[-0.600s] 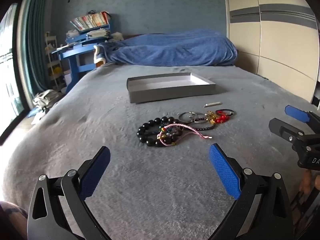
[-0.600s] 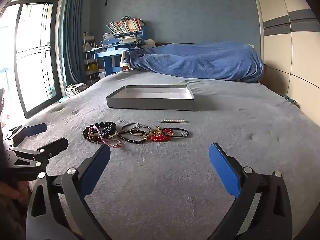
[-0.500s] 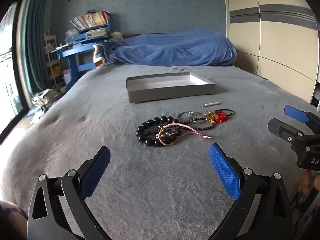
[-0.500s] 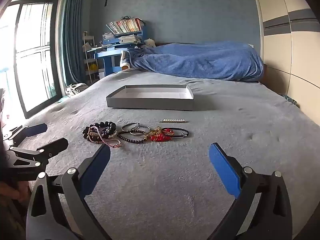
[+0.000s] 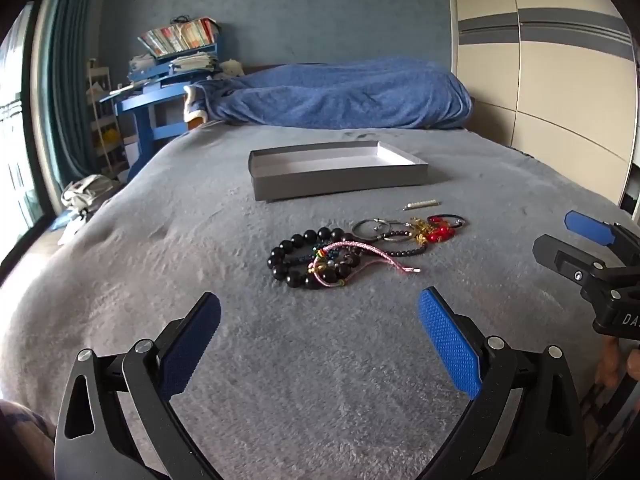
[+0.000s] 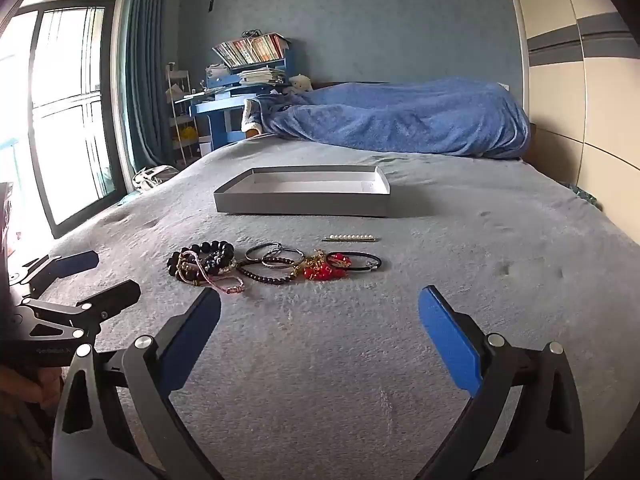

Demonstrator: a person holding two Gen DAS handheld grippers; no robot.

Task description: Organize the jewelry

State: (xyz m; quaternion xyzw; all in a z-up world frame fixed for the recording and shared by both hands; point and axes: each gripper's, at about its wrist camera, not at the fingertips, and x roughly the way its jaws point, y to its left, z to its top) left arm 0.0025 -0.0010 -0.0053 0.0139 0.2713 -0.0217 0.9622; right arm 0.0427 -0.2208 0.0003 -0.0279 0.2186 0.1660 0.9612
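Both the left gripper (image 5: pixel 319 334) and right gripper (image 6: pixel 319 330) hover spread wide and empty above the grey bed (image 5: pixel 280 380). Ahead lies the tangled jewelry: a black bead bracelet (image 5: pixel 306 258), likely rigid and light, best pinched across its beads; the pink cord (image 5: pixel 376 258) looks limp. The grey tray (image 5: pixel 340 180) sits beyond. Lettering on the grippers is unreadable.

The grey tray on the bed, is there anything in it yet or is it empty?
Empty, as far as both views show: the grey tray shows only bare white floor, and the jewelry lies on the blanket in front of it.
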